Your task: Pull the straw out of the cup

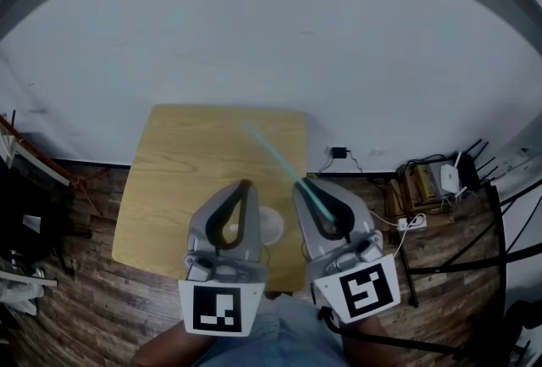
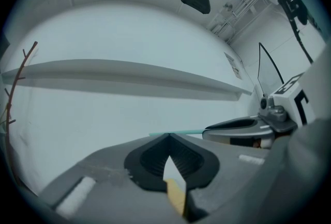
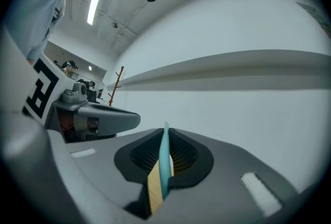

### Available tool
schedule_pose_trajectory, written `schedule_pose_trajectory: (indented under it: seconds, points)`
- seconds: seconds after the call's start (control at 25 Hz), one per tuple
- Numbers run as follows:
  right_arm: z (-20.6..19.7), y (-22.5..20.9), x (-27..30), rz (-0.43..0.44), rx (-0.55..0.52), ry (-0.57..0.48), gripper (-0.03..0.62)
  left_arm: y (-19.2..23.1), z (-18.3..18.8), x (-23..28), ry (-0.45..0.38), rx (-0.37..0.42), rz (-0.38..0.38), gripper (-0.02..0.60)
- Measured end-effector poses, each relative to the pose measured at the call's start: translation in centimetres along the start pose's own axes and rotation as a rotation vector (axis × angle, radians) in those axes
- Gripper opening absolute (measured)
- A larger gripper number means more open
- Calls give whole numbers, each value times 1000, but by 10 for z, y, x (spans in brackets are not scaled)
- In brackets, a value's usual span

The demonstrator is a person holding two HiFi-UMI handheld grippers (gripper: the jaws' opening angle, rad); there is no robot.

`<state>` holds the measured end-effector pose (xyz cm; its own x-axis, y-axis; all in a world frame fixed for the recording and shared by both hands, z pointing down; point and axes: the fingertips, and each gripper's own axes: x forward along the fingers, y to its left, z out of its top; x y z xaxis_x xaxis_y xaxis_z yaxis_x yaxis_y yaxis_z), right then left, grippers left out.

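Note:
A teal straw (image 1: 275, 158) is clamped in my right gripper (image 1: 303, 185) and sticks out past its tips, slanting up and left over the wooden table (image 1: 186, 162). In the right gripper view the straw (image 3: 165, 161) runs lengthwise between the jaws of the right gripper (image 3: 165, 127), which are shut on it. The white cup (image 1: 273, 226) stands on the table below and between both grippers, partly hidden by them; the straw is clear of it. My left gripper (image 1: 245, 184) hangs beside the right one, and in its own view the left gripper (image 2: 168, 136) is shut, tips touching and empty.
The small table ends close in front of the person. A white wall (image 1: 271, 35) rises behind it. On the wood floor to the right lie a power strip (image 1: 413, 223), a router (image 1: 449, 179) and cables; dark stands sit at both sides.

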<state>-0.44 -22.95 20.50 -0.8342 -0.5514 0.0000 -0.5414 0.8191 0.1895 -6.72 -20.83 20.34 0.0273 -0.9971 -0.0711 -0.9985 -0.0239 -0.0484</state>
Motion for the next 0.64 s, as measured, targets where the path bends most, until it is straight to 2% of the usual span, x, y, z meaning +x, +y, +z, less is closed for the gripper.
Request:
schedule_pose_trajectory:
  seconds: [0.64]
  points:
    - [1, 7, 0, 1, -3, -15, 35, 1, -3, -5, -1, -10, -5, 11]
